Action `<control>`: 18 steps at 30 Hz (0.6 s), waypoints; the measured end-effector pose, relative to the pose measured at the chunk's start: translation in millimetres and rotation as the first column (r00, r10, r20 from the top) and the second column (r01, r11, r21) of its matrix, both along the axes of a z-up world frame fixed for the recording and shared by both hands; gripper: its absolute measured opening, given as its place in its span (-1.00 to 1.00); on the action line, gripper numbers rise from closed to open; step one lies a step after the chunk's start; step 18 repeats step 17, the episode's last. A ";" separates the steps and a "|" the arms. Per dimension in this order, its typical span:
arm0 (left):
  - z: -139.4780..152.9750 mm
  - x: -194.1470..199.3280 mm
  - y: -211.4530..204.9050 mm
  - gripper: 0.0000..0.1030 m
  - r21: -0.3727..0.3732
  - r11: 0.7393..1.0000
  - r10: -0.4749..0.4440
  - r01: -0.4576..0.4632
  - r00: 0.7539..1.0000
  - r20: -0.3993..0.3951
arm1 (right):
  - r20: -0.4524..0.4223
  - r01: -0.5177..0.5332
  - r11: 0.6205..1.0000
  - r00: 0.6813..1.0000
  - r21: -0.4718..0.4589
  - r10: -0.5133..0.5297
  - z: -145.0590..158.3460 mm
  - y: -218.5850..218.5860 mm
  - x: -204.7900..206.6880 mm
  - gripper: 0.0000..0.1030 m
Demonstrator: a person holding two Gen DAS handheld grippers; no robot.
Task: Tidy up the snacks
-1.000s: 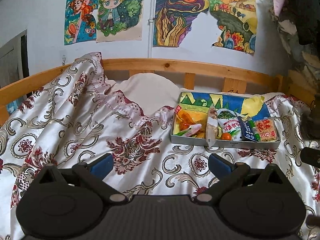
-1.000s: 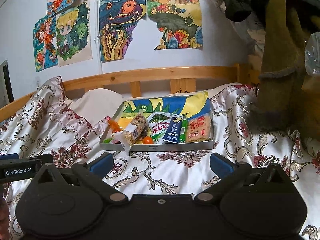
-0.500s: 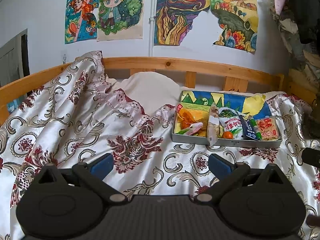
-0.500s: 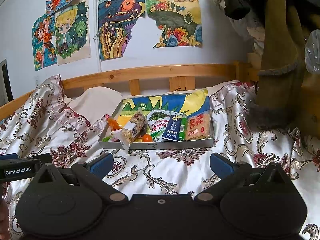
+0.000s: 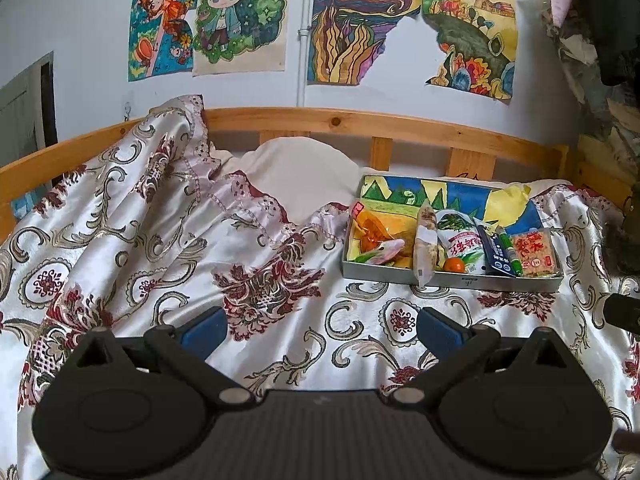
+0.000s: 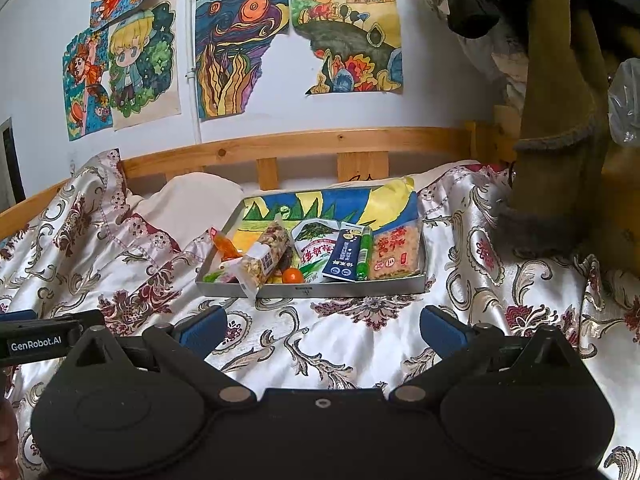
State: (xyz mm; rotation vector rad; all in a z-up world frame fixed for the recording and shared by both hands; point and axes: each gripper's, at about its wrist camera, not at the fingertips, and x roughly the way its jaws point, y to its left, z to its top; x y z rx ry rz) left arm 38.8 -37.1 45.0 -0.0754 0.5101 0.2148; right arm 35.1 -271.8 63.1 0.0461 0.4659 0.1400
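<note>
Through the left wrist camera we see our left gripper (image 5: 322, 326) with its blue fingers spread wide and nothing between them, hanging above the patterned bedspread (image 5: 132, 248). The metal tray (image 5: 452, 279) sits ahead and to the right, and all the snacks we can see lie inside it: an orange packet (image 5: 370, 230) at the left end, a long nut bar (image 5: 425, 240) lying over the front rim, a white-and-green pouch (image 5: 460, 240), a small orange fruit (image 5: 454, 266), a dark blue carton (image 5: 494, 254), a green tube (image 5: 510, 252) and a pink cracker pack (image 5: 534, 254) at the right end. Over the last second the tray has slid slightly lower and to the right in this view, and the snacks have kept their places, so we read only a small drift of the hand. From the right wrist camera, our right gripper (image 6: 323, 326) is likewise fully parted and empty, with the tray (image 6: 312, 290) almost straight ahead; it has crept a little nearer and lower in the picture than a second ago, so this hand seems to be easing toward it. The nut bar (image 6: 264, 260) lies askew and pokes over the rim while the items to its right stand in a neat row. That fits either a sorting half done or a last straightening; we cannot tell which.
</note>
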 end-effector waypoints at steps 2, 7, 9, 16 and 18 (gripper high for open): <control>-0.2 0.3 1.4 0.99 -0.006 1.000 0.000 0.000 1.000 -0.004 | -0.003 -0.002 1.000 1.000 -0.002 0.002 -1.6 0.3 0.5 0.98; -0.8 0.1 1.9 0.99 -0.008 1.000 -0.003 0.003 1.000 -0.004 | -0.009 -0.005 1.000 1.000 -0.006 0.005 -4.5 0.9 1.1 0.98; -1.2 0.5 1.8 0.99 -0.004 1.000 -0.005 0.005 1.000 -0.006 | -0.011 -0.006 1.000 1.000 -0.006 0.006 -4.6 1.1 1.2 0.98; -2.3 1.0 1.8 0.99 -0.006 1.000 -0.006 0.006 1.000 -0.014 | -0.016 -0.006 1.000 1.000 -0.008 0.006 -4.3 2.0 1.2 0.98; -2.3 1.5 2.3 0.99 -0.007 1.000 -0.007 0.007 1.000 -0.016 | -0.017 -0.006 1.000 1.000 -0.008 0.006 -4.5 1.7 1.8 0.98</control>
